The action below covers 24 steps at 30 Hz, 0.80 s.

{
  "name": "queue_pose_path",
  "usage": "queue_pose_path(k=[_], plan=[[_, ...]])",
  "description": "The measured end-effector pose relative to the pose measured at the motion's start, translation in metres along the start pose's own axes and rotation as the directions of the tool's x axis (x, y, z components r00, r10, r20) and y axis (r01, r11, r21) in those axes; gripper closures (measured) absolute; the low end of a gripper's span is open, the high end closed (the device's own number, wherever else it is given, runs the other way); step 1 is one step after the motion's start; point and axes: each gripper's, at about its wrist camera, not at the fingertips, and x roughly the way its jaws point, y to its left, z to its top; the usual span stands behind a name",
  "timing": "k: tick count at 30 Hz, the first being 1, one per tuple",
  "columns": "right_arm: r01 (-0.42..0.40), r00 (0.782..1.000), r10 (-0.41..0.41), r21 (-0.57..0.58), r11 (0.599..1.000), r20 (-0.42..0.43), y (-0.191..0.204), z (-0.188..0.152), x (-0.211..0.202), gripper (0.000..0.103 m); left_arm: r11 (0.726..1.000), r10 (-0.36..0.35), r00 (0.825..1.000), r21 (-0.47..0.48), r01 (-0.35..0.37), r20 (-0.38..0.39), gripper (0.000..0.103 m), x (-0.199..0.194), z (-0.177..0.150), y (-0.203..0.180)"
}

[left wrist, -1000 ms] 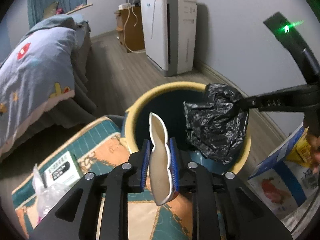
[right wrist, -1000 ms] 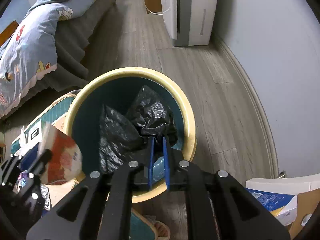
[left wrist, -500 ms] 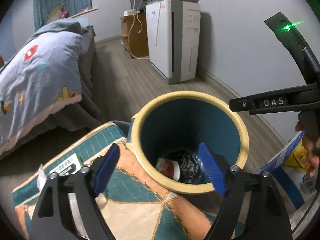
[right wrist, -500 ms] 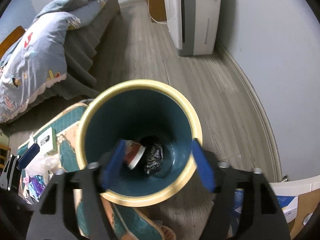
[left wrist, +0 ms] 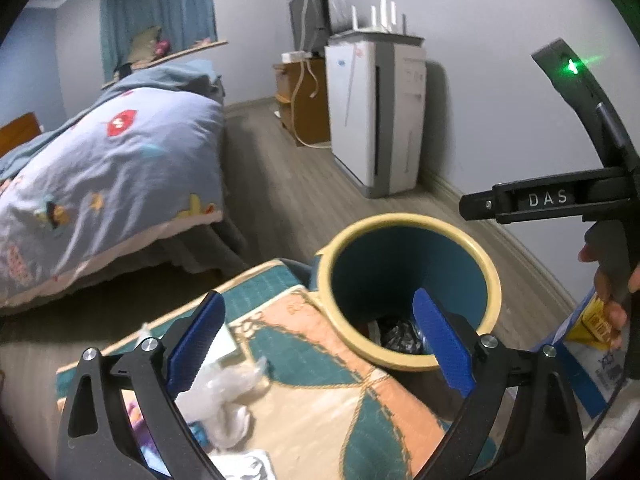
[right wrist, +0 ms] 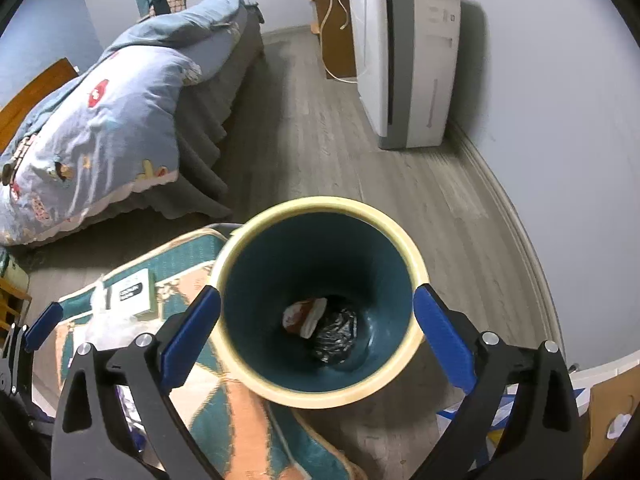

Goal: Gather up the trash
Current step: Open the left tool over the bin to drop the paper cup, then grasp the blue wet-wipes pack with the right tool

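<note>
A teal bin with a cream rim (right wrist: 320,206) stands on the floor beside a patterned mat; it also shows in the left wrist view (left wrist: 404,220). At its bottom lie a crumpled black plastic bag (right wrist: 336,338) and a red-and-white wrapper (right wrist: 304,316). My right gripper (right wrist: 316,336) is open and empty, held above the bin mouth. My left gripper (left wrist: 318,342) is open and empty, above the mat by the bin's left rim. Clear crumpled plastic (left wrist: 224,396) and a white-and-black packet (right wrist: 132,290) lie on the mat.
The teal-and-orange mat (left wrist: 320,412) covers the floor at the left. A bed with a blue quilt (left wrist: 100,168) is at the far left. A white air purifier (left wrist: 376,116) stands against the wall. Cardboard boxes (left wrist: 592,344) sit at the right of the bin.
Both grippers opened. The wrapper from the left and the black bag from the right dropped into the bin. Both grippers then rose and drew back from the bin.
</note>
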Motion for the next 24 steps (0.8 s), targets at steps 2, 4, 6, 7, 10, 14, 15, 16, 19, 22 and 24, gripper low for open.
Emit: queue_pose_path(k=[2,4,6,7,10,14,15,16,19,22,24], plan=[[-0.009,1.000,0.010,-0.009,1.000,0.011,0.008,-0.001,-0.006,0.006,1.000,0.018,1.000,-0.013,-0.017,0.012,0.008,-0.012,-0.003,0.008],[-0.019,1.000,0.020,-0.028,0.999,0.021,0.018,-0.003,-0.011,0.006,0.999,0.036,0.999,-0.026,-0.036,0.019,0.008,-0.023,-0.006,0.018],[-0.025,0.999,0.026,-0.051,0.998,0.022,0.029,-0.005,-0.014,0.006,0.998,0.051,0.998,-0.037,-0.050,0.022,0.008,-0.032,-0.010,0.026],[-0.029,0.999,0.030,-0.062,0.998,0.021,0.035,-0.007,-0.015,0.006,0.997,0.062,0.998,-0.044,-0.061,0.022,0.008,-0.037,-0.014,0.031],[-0.037,0.999,0.038,-0.100,0.994,0.006,0.053,-0.011,-0.015,0.006,0.994,0.091,0.996,-0.062,-0.090,0.014,0.008,-0.049,-0.023,0.045],[-0.041,0.999,0.042,-0.150,0.988,0.005,0.076,-0.019,-0.017,0.006,0.988,0.124,0.992,-0.095,-0.124,-0.001,0.008,-0.063,-0.035,0.063],[-0.044,0.999,0.045,-0.162,0.986,0.005,0.083,-0.021,-0.017,0.006,0.986,0.132,0.991,-0.103,-0.132,-0.004,0.008,-0.066,-0.039,0.067],[-0.044,0.999,0.046,-0.173,0.984,0.003,0.088,-0.023,-0.017,0.006,0.983,0.145,0.989,-0.116,-0.145,-0.008,0.008,-0.071,-0.043,0.073],[-0.048,0.999,0.047,-0.211,0.976,-0.009,0.107,-0.031,-0.017,0.006,0.975,0.171,0.985,-0.139,-0.172,-0.014,0.008,-0.082,-0.051,0.085],[-0.054,0.999,0.053,-0.246,0.968,-0.012,0.121,-0.037,-0.018,0.006,0.969,0.197,0.980,-0.148,-0.198,-0.022,0.008,-0.092,-0.060,0.095],[-0.059,0.998,0.057,-0.271,0.961,-0.015,0.133,-0.043,-0.019,0.006,0.965,0.212,0.977,-0.153,-0.214,-0.029,0.008,-0.099,-0.066,0.101]])
